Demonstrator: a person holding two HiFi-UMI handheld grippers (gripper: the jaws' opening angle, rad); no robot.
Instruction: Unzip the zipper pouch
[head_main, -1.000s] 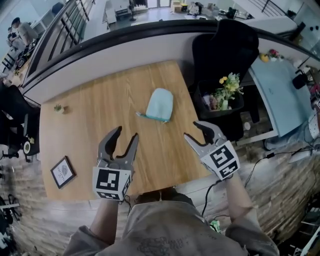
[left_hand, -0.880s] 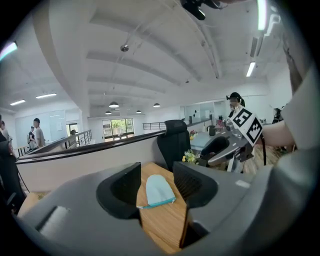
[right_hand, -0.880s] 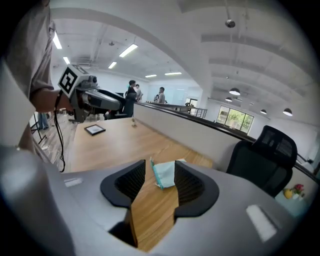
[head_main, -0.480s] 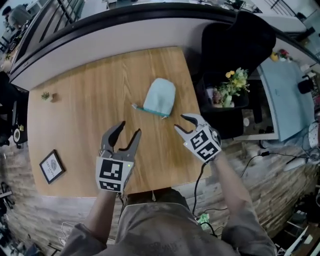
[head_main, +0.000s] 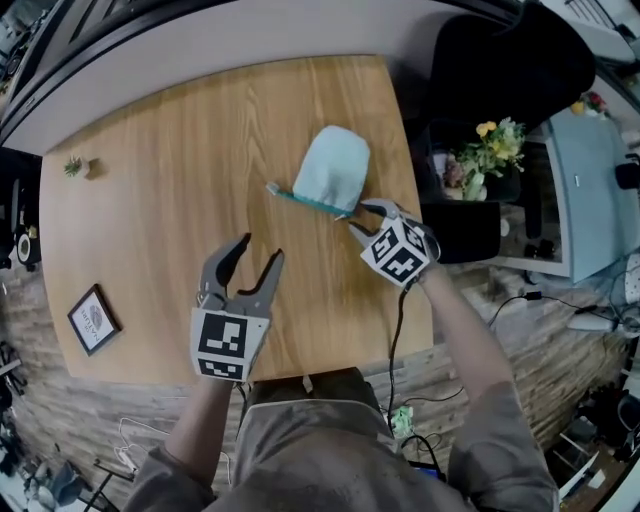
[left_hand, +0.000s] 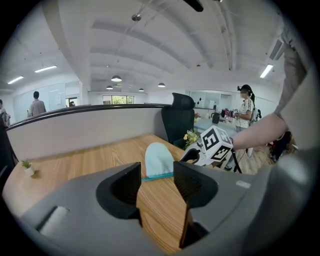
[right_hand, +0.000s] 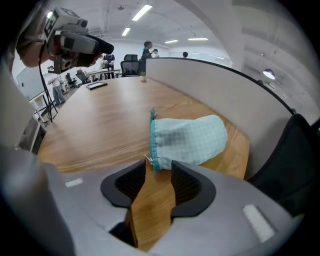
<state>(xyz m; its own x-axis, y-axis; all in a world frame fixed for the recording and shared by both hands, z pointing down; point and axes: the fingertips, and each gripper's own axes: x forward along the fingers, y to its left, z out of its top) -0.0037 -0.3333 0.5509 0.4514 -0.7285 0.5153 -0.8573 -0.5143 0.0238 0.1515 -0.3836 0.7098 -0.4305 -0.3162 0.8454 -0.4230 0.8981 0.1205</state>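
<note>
A pale mint checked zipper pouch (head_main: 334, 168) lies flat near the right edge of the wooden table (head_main: 170, 170), its teal zipper edge (head_main: 305, 200) facing me. My right gripper (head_main: 360, 216) is open, its tips right at the zipper's right end. In the right gripper view the pouch (right_hand: 189, 140) lies just past the jaws, and the small metal zipper pull (right_hand: 148, 160) sits at the gap between them, not gripped. My left gripper (head_main: 260, 250) is open and holds nothing, a short way in front of the pouch. From the left gripper view the pouch (left_hand: 157, 159) shows beyond the jaws.
A small potted plant (head_main: 73, 166) stands at the table's far left and a framed picture (head_main: 92, 320) lies at the near left. Just off the table's right edge are a black office chair (head_main: 500, 70) and a bunch of flowers (head_main: 492, 150).
My right gripper has moved forward and left, from near the table's front edge up to the zipper end of the pouch. The left gripper has stayed about where it was, still open.
</note>
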